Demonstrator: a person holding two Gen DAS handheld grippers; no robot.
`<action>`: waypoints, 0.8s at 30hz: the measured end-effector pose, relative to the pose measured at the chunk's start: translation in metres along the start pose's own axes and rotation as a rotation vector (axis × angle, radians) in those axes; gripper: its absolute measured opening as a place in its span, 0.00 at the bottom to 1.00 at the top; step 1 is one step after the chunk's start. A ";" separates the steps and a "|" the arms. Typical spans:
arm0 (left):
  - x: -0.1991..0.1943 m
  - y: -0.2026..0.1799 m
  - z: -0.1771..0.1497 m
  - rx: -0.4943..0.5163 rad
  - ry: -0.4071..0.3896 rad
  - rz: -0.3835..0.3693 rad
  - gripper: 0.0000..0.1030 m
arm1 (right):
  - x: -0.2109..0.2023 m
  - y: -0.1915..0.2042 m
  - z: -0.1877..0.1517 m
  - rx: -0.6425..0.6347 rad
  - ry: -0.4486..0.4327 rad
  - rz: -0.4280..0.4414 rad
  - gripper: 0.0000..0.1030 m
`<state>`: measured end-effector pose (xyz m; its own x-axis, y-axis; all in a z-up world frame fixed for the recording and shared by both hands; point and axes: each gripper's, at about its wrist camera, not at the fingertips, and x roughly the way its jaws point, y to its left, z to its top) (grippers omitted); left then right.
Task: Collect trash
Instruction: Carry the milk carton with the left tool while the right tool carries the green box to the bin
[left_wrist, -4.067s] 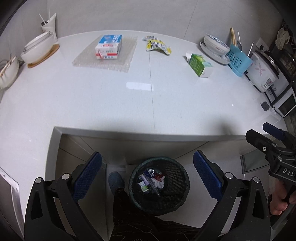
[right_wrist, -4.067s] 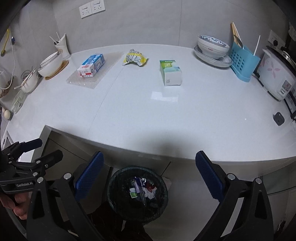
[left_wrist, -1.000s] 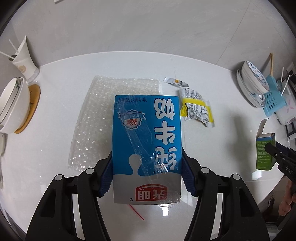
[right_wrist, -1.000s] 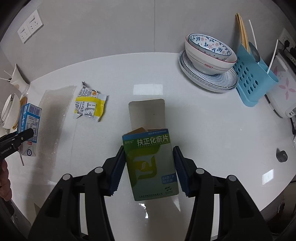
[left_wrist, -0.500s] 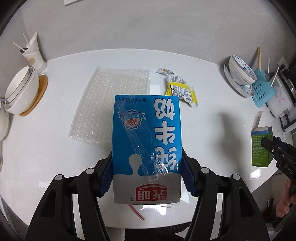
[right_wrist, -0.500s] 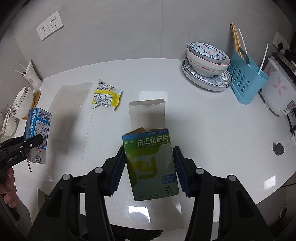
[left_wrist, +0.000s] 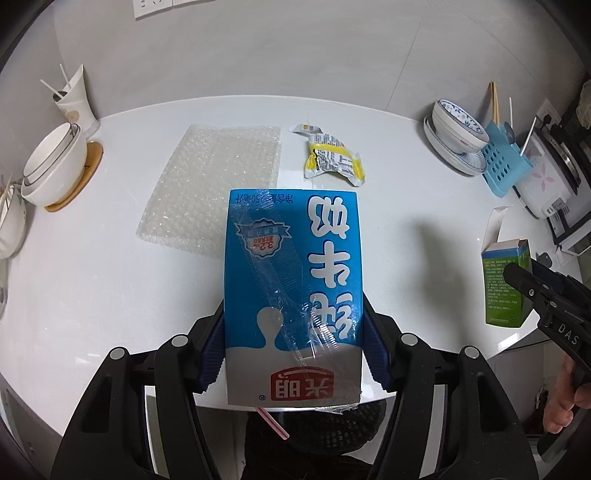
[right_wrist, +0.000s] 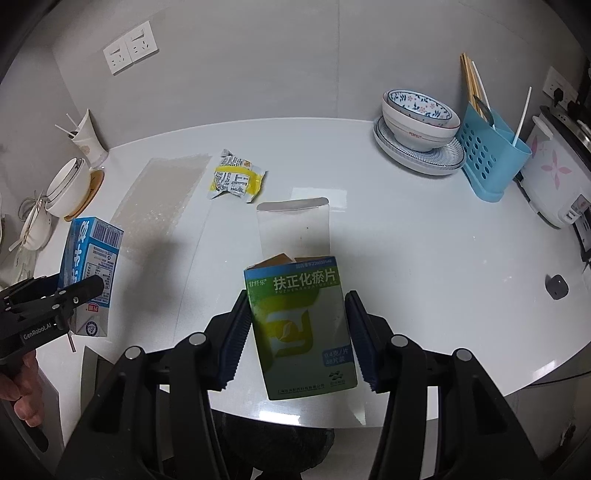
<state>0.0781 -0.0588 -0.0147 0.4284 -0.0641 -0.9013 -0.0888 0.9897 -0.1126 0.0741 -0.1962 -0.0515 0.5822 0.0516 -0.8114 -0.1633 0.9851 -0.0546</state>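
The left gripper (left_wrist: 293, 343) is clamped at medium width on the blue milk carton (left_wrist: 291, 291), pads pressing its two side walls near the base; the carton fills the centre of the left wrist frame, clear of the counter (left_wrist: 110, 280), with a pink straw (left_wrist: 271, 424) hanging below it

The right gripper (right_wrist: 295, 339) grips the green medicine box (right_wrist: 301, 325) the same way, centre of the right wrist frame, top flap open

Side-wall grips keep each carton lengthwise between the jaws, probably so it drops free on release

The mesh bin (left_wrist: 332, 424) shows at the lower edge, under the counter lip and the carton, the likely destination

A yellow wrapper (left_wrist: 334, 160) and bubble wrap (left_wrist: 214, 184) lie in the upper middle, uncollected
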 end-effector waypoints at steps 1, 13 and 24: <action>-0.002 -0.003 -0.003 0.000 -0.002 -0.001 0.59 | -0.003 -0.001 -0.003 -0.002 -0.004 0.002 0.48; -0.017 -0.026 -0.051 -0.004 -0.010 -0.009 0.59 | -0.028 -0.008 -0.041 -0.016 -0.029 0.020 0.48; -0.024 -0.034 -0.099 -0.031 0.004 -0.018 0.59 | -0.039 -0.007 -0.085 -0.061 -0.034 0.014 0.48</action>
<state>-0.0185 -0.1041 -0.0310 0.4266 -0.0828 -0.9006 -0.1086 0.9839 -0.1419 -0.0155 -0.2191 -0.0692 0.6057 0.0723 -0.7924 -0.2198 0.9723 -0.0793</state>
